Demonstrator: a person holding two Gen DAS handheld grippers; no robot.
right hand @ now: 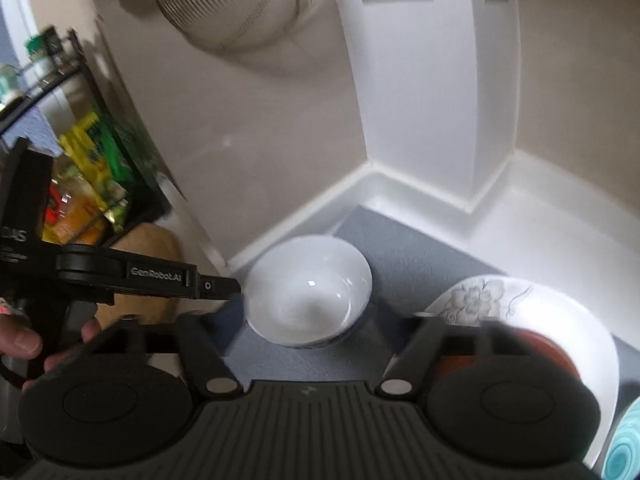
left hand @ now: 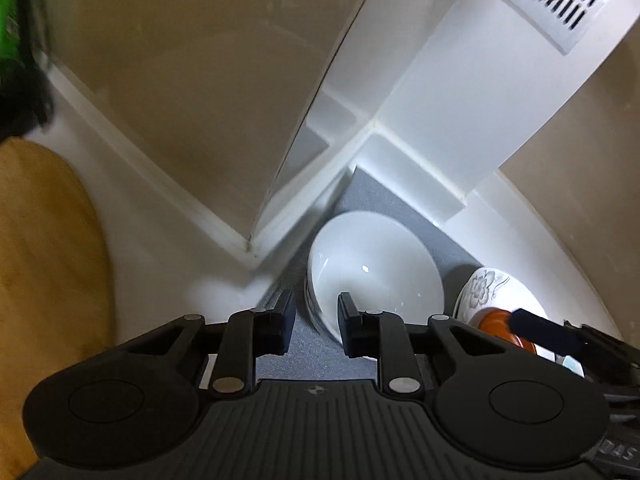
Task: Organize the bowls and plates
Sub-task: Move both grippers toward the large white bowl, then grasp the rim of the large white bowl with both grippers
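Observation:
A stack of white bowls (left hand: 376,268) sits on a grey mat (left hand: 400,204) in the counter corner; it also shows in the right wrist view (right hand: 308,288). My left gripper (left hand: 316,326) straddles the near rim of the top bowl, jaws narrowly apart, one finger inside and one outside. In the right wrist view its fingers (right hand: 222,286) touch the bowl's left rim. A white floral plate (right hand: 480,300) holds a red-brown dish (right hand: 544,348). My right gripper (right hand: 312,332) is wide open just before the bowls and over the plate, holding nothing; it also shows in the left wrist view (left hand: 544,330).
A wooden board (left hand: 48,272) lies at the left. A black rack with bottles and packets (right hand: 88,168) stands at the left. A metal strainer (right hand: 240,0) hangs above. White walls close the corner (right hand: 440,120). A teal patterned dish (right hand: 624,448) is at the right edge.

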